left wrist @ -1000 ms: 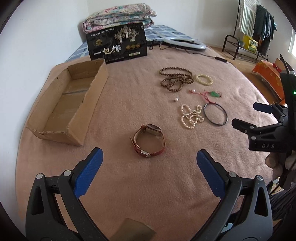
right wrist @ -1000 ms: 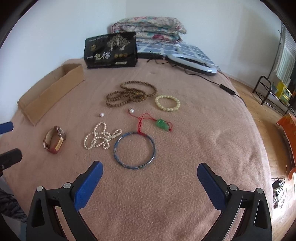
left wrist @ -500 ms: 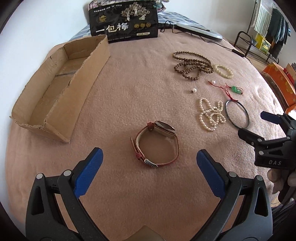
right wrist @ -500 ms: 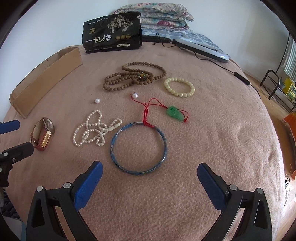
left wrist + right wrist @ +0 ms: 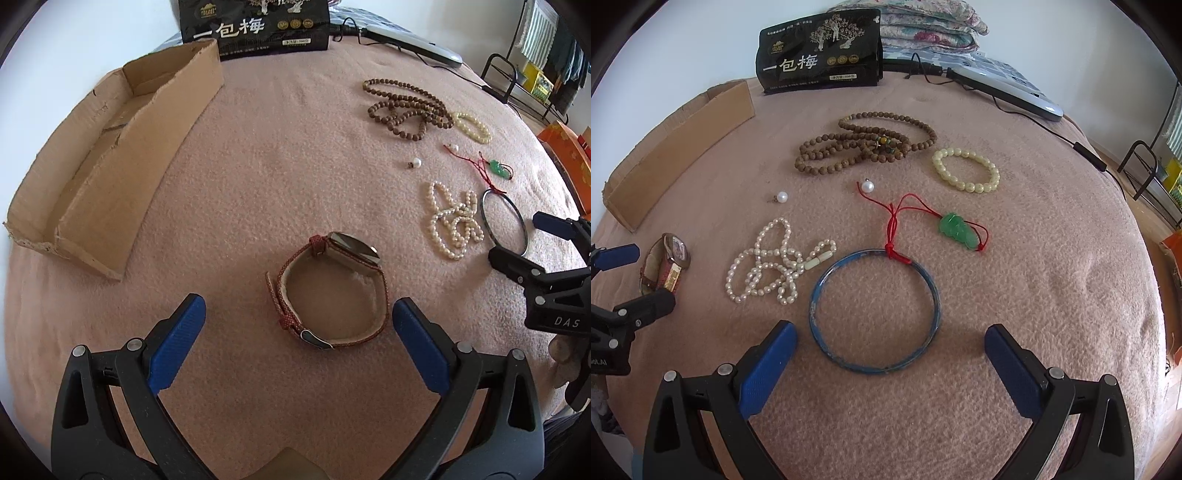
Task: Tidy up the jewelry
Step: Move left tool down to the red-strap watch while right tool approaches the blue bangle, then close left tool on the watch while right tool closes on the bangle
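A red-strapped watch (image 5: 332, 291) lies on the pink blanket, just ahead of my open, empty left gripper (image 5: 295, 325). A blue bangle (image 5: 873, 310) lies just ahead of my open, empty right gripper (image 5: 886, 343). Around it lie a white pearl necklace (image 5: 768, 266), a green pendant on red cord (image 5: 958, 229), a cream bead bracelet (image 5: 966, 173), brown wooden beads (image 5: 864, 144) and two loose pearls (image 5: 782, 196). An open cardboard box (image 5: 110, 155) lies to the left. The watch also shows in the right wrist view (image 5: 665, 264).
A black printed bag (image 5: 820, 55) stands at the back, with folded bedding (image 5: 923, 26) behind it. A grey device with a cable (image 5: 1008, 92) lies at back right. A metal rack (image 5: 517, 81) and an orange box (image 5: 565, 147) stand beyond the blanket's right edge.
Both grippers have moved forward and down. The watch is now close between the left fingers' tips, and the bangle close ahead of the right ones. Both stay open.
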{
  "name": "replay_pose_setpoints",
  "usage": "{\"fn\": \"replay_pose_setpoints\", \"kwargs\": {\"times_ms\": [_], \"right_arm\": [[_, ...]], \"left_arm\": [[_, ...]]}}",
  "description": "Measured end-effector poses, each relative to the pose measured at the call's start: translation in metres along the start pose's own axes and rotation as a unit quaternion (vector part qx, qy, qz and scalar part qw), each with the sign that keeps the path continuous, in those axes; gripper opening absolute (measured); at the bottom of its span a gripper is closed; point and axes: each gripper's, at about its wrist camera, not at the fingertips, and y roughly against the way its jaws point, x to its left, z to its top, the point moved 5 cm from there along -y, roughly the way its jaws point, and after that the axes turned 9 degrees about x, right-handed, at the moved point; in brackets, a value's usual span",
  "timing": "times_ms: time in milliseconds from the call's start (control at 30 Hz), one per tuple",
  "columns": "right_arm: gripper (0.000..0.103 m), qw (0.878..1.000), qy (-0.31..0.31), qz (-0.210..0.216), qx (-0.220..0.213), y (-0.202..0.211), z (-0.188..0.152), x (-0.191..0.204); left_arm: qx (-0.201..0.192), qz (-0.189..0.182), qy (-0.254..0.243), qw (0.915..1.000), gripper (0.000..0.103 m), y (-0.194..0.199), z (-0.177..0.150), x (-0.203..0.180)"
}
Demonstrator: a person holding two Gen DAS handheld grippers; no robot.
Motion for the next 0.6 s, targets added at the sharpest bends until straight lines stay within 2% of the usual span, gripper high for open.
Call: {"fn": "replay_pose_setpoints", "kwargs": {"times_ms": [133, 400, 500, 567, 600], "right_arm": [[0.101, 1.000, -0.002, 0.002, 0.004, -0.003, 0.004, -0.005], [0.094, 1.000, 0.006, 0.014, 0.003, -0.007, 0.011, -0.004], [0.085, 1.000, 0.007, 0.022, 0.006, -0.005, 0.011, -0.002], [0.074, 0.999, 0.009, 0.030, 0.006, -0.003, 0.011, -0.001], [0.074, 1.000, 0.010, 0.029, 0.007, -0.003, 0.011, 0.000]], "left_arm": [[0.020, -0.010, 0.021, 0.9995, 0.103, -0.009, -0.002, 0.009], [0.015, -0.001, 0.008, 0.9999, 0.103, -0.011, -0.002, 0.006], [0.014, 0.000, 0.005, 0.9999, 0.102, -0.011, -0.002, 0.005], [0.011, -0.001, 0.003, 0.9999, 0.098, -0.009, -0.002, 0.003], [0.010, -0.003, 0.001, 0.9999, 0.095, -0.008, -0.002, 0.002]]}}
